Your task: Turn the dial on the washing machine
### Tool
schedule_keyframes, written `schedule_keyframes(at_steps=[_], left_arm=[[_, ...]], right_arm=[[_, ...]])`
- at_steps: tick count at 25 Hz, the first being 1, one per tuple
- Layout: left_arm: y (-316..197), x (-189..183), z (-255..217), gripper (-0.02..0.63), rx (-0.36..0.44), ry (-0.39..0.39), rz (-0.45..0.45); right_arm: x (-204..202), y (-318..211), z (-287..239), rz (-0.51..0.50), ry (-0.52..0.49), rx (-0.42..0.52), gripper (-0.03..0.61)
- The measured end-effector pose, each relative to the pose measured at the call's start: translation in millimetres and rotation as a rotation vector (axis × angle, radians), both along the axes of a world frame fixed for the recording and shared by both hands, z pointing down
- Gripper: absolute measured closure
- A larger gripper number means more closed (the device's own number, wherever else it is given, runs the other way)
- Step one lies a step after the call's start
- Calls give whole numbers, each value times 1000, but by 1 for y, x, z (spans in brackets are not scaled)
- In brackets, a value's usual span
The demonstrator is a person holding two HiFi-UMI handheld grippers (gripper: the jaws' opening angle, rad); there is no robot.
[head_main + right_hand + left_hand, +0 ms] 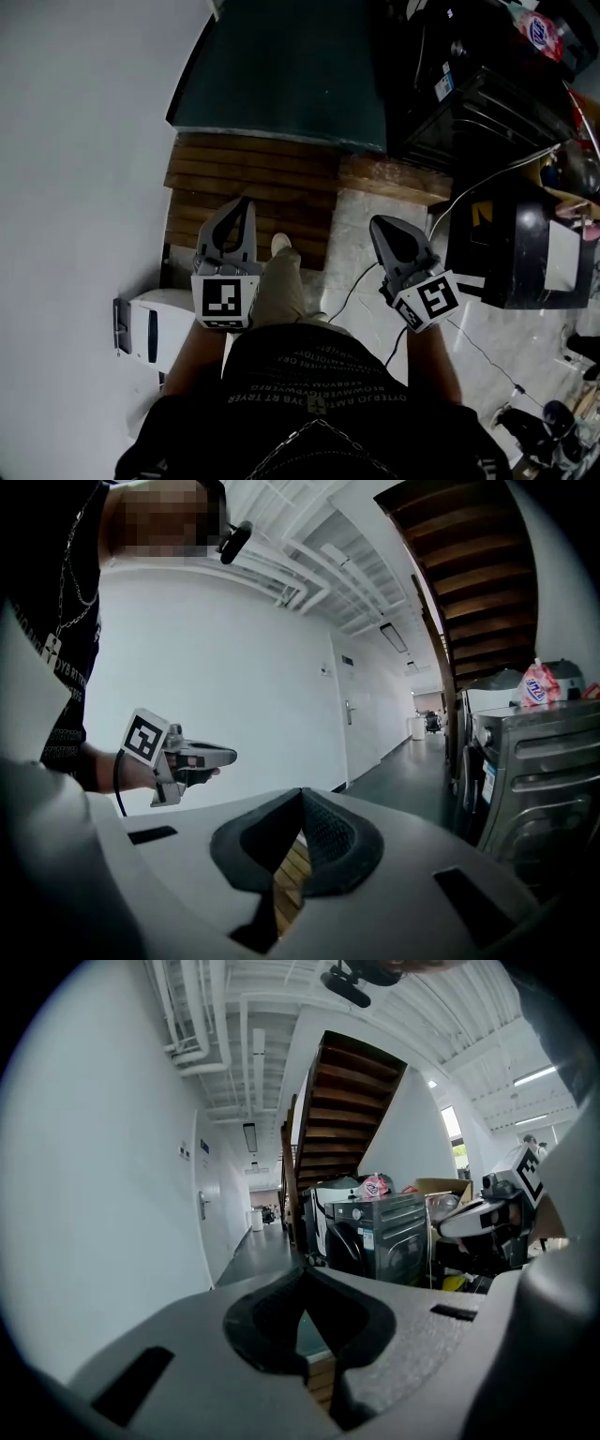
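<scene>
A dark front-loading washing machine [384,1234] stands ahead on the right, under a wooden staircase, with a small round dial [358,1214] at its top left. The machine also shows in the right gripper view [539,780] and at the top right of the head view [469,103]. My left gripper [246,202] and right gripper [380,225] are held out at waist height, well short of the machine. Both are shut with nothing between their jaws. In the left gripper view its tips [305,1274] meet, and the right gripper's tips [302,794] meet too.
A white wall runs along the left, with a door [202,1208] down the corridor. Wooden slats [253,183] lie on the floor ahead, then dark green floor [281,66]. A white unit [155,328] sits low left. A black box [511,248] and a cable [356,281] are at the right.
</scene>
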State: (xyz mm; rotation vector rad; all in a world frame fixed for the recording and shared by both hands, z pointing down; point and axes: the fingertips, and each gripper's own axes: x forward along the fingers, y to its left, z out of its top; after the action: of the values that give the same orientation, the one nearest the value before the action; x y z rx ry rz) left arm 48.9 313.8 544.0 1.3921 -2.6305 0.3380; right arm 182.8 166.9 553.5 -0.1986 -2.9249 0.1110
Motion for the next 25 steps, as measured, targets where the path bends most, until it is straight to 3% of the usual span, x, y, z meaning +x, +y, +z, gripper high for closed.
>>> schedule_keyframes(at_steps=[6, 15, 20, 25], left_arm=[[-35, -94, 4, 607, 17, 2, 22], [-69, -261, 24, 607, -65, 82, -12], [-118, -304, -8, 607, -44, 99, 59], [-163, -299, -40, 607, -15, 106, 119]], right_arm=[[-104, -27, 19, -7, 46, -39, 581], [-277, -64, 15, 7, 80, -96, 581], [-302, -95, -24, 51, 110, -60, 581], [-273, -145, -58, 147, 137, -23, 581]])
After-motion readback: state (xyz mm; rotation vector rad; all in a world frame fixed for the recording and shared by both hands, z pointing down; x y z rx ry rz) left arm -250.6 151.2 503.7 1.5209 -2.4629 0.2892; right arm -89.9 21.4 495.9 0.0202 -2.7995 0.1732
